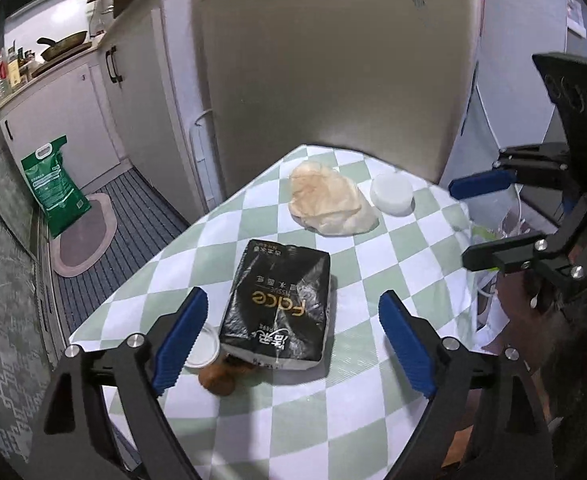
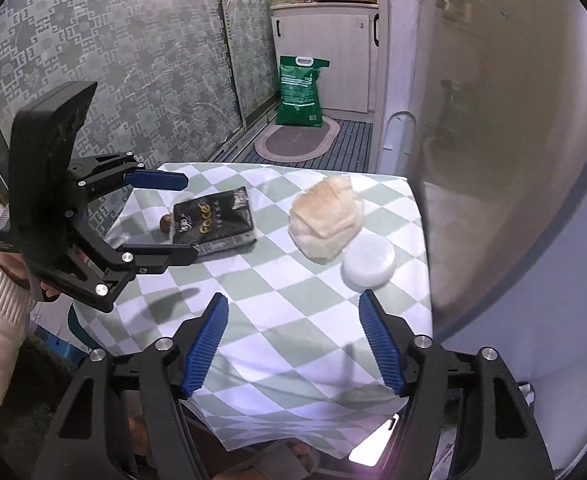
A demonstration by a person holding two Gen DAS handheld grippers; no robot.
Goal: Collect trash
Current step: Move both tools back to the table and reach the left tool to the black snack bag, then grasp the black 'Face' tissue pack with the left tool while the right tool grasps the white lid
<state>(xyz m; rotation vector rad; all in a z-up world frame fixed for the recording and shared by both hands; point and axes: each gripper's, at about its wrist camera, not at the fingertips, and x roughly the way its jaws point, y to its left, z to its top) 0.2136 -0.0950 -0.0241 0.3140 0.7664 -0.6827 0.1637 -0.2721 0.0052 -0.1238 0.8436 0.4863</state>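
A black tissue pack (image 1: 279, 308) lies on the green-and-white checked table (image 1: 393, 264). My left gripper (image 1: 293, 340) is open and hovers just above the table, its fingers to either side of the pack's near end. A brown round item (image 1: 217, 378) and a small white cup (image 1: 201, 346) lie by its left finger. A crumpled plastic bag with flatbread (image 1: 327, 204) and a white lidded tub (image 1: 391, 194) lie further back. My right gripper (image 2: 293, 336) is open and empty above the table's near edge. It also shows in the left wrist view (image 1: 463, 220).
A steel fridge (image 1: 333, 60) stands right behind the table. White cabinets (image 1: 93, 100), a green rice sack (image 1: 53, 188) and an oval mat (image 1: 85, 236) are to the left on the floor. A patterned glass door (image 2: 113, 60) lies beyond the table.
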